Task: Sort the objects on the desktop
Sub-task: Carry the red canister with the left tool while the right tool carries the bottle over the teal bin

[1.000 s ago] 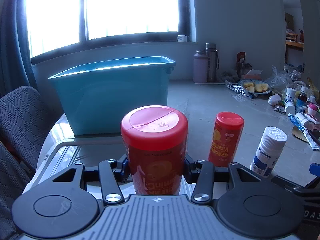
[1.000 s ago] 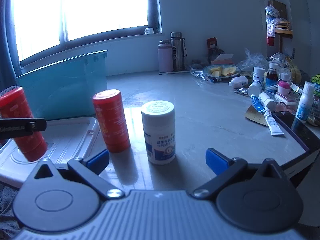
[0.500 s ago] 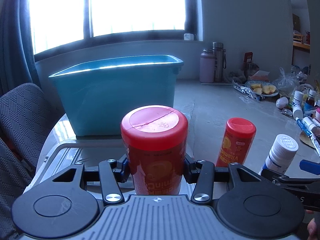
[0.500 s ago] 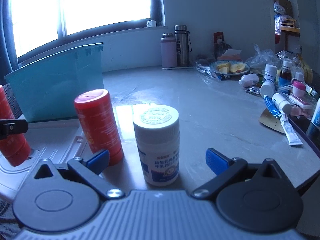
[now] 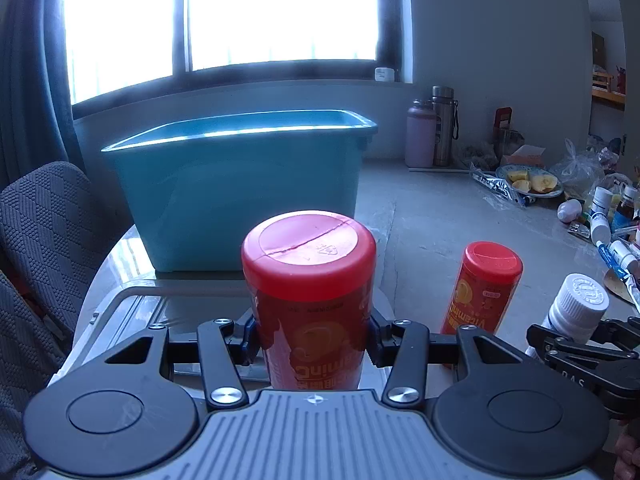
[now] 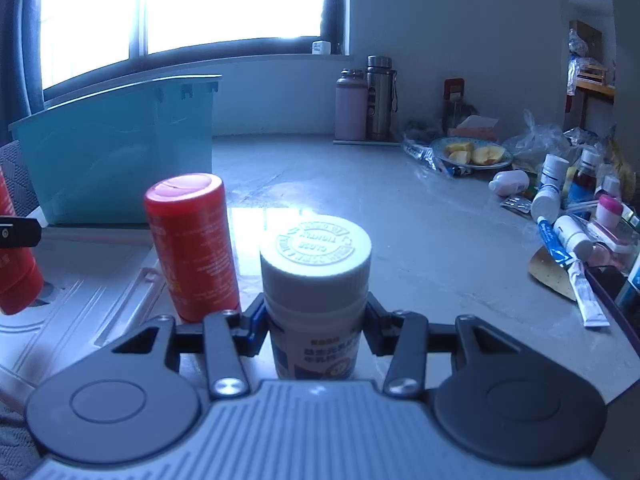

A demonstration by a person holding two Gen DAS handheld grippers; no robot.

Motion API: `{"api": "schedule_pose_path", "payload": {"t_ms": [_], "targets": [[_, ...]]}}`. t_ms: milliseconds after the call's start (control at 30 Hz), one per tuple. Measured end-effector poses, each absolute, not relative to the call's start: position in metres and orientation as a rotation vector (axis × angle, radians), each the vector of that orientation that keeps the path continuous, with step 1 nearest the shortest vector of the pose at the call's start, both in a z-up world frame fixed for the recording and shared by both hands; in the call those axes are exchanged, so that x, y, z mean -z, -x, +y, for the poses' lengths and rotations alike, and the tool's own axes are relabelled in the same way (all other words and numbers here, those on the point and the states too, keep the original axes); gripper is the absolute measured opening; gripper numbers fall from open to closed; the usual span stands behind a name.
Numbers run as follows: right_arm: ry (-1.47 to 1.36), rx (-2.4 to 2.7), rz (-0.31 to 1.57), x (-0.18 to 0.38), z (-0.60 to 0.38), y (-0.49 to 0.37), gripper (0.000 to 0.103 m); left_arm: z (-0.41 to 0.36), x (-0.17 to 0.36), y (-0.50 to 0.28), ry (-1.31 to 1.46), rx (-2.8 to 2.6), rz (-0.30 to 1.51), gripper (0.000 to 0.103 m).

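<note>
Claws first: the left claw is clamped tight on a fat red canister, pads pressed into both sides, and it's held upright just above a pale plastic lid lying flat on the tabletop. Right claw has just been closing and now its pads squeeze a white pill bottle with a ribbed cap, standing upright. Just left of that bottle stands a slimmer red vitamin tube, untouched, at the lid's edge. Behind all that sits a big teal bin; can't see what's inside from this angle. Farther back right, a plate of cut fruit, two flasks by the wall, and a messy pile of small bottles and tubes.
</note>
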State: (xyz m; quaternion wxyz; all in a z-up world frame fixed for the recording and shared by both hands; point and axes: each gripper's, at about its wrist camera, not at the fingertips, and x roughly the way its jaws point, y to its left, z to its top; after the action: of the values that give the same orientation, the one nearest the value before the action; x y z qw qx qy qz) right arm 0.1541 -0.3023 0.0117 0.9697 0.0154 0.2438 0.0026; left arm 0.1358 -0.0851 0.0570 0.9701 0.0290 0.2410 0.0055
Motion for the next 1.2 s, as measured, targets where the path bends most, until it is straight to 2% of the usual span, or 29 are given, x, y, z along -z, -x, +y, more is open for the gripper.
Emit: {"api": "schedule_pose_path", "payload": {"t_ms": [333, 767, 1200], "targets": [[-0.020, 0.029, 0.474, -0.035, -0.279, -0.106, 0.048, -0.055, -0.070, -0.098, -0.043, 0.002, 0.458, 0.050], [-0.030, -0.048, 0.456, -0.065, -0.193, -0.033, 0.048, 0.037, -0.087, -0.016, -0.028, -0.050, 0.451, 0.050], [0.000, -0.135, 0.364, -0.127, -0.128, -0.048, 0.048, 0.105, -0.138, -0.006, -0.038, -0.117, 0.391, 0.050]]}}
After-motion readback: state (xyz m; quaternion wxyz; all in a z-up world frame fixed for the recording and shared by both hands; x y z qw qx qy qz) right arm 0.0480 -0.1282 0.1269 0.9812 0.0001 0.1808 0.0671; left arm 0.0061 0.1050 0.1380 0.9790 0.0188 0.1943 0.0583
